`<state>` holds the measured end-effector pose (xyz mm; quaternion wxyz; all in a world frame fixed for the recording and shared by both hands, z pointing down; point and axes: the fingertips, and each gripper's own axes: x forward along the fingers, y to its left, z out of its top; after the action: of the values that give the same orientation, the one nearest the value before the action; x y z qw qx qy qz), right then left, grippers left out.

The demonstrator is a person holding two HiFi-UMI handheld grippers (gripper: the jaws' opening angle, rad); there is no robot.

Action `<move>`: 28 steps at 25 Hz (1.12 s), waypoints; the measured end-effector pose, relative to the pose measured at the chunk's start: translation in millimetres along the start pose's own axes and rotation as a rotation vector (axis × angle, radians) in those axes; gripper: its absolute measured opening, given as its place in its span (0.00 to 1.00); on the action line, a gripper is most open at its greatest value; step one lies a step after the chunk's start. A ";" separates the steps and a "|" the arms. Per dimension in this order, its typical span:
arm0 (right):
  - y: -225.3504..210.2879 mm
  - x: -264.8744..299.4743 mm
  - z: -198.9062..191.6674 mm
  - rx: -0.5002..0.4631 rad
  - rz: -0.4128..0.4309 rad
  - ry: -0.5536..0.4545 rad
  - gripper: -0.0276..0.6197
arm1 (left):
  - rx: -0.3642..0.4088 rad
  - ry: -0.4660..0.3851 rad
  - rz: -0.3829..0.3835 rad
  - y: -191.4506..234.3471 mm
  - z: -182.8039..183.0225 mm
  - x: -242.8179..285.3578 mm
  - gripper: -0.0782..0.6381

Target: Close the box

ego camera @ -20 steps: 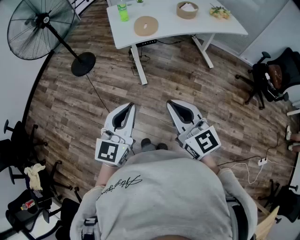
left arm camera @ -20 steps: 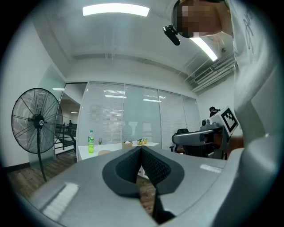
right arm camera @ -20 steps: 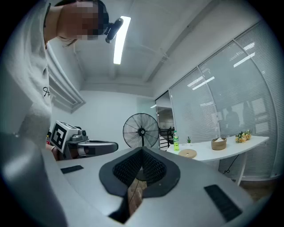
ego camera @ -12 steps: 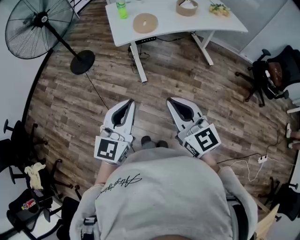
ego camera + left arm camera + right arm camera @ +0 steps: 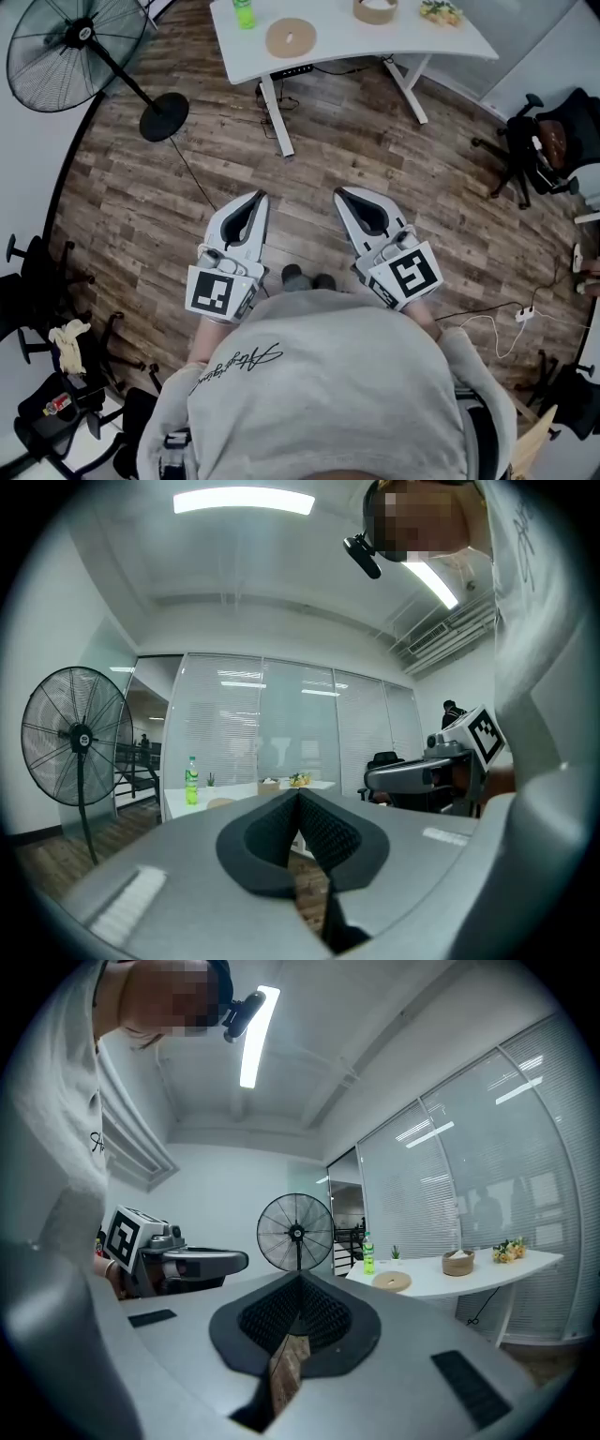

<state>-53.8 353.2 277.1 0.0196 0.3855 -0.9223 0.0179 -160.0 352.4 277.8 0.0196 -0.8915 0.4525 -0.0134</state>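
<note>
A round tan box (image 5: 375, 9) with pale contents stands on the white table (image 5: 337, 42) at the top edge of the head view. Its flat round lid (image 5: 290, 37) lies separately to the left of it. Both are far from me, across bare floor. My left gripper (image 5: 258, 195) and right gripper (image 5: 339, 192) are held side by side in front of the person's body. Both point toward the table, shut and holding nothing. In the right gripper view the box (image 5: 458, 1262) and lid (image 5: 392, 1281) show small past the closed jaws (image 5: 300, 1277).
A green bottle (image 5: 245, 13) and a small plant arrangement (image 5: 441, 11) share the table. A standing fan (image 5: 70, 52) is at the far left with its base (image 5: 164, 117) and cord on the wood floor. Office chairs (image 5: 534, 150) stand right; more chairs and clutter (image 5: 56, 375) sit lower left.
The table and fan have slid slightly toward the top of the head view. Both grippers keep their places in front of the body and stay shut.
</note>
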 end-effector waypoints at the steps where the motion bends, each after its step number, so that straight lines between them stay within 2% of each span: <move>1: 0.2 0.2 -0.2 -0.004 0.000 0.002 0.05 | -0.001 0.001 0.000 0.1 0.0 -0.4 0.11; 14: 0.6 8.4 -6.0 -0.004 -0.035 0.019 0.05 | -0.008 0.006 0.004 7.1 -1.1 -1.8 0.11; 19: -4.8 11.6 -8.0 0.000 -0.079 0.022 0.04 | -0.053 -0.005 0.025 16.2 -2.1 -2.9 0.11; 20: -4.2 13.3 -7.5 0.000 -0.080 0.021 0.08 | -0.064 -0.006 0.031 18.8 -2.3 -3.9 0.11; 21: -3.9 14.9 -7.1 0.002 -0.080 0.019 0.17 | -0.074 -0.007 0.038 21.5 -2.6 -4.6 0.13; 24: -7.3 18.0 -6.0 0.023 -0.103 0.007 0.37 | -0.096 -0.002 0.059 29.6 -5.1 -4.4 0.43; 25: -8.6 18.7 -5.8 0.032 -0.113 0.002 0.44 | -0.100 0.000 0.062 31.6 -6.0 -4.4 0.49; 28: -12.6 20.3 -5.9 0.055 -0.141 -0.006 0.53 | -0.102 -0.001 0.073 35.8 -6.3 -5.9 0.62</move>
<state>-58.9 330.3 284.3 0.0074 0.4501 -0.8920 0.0407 -192.6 335.9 282.4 -0.0251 -0.8743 0.4847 0.0111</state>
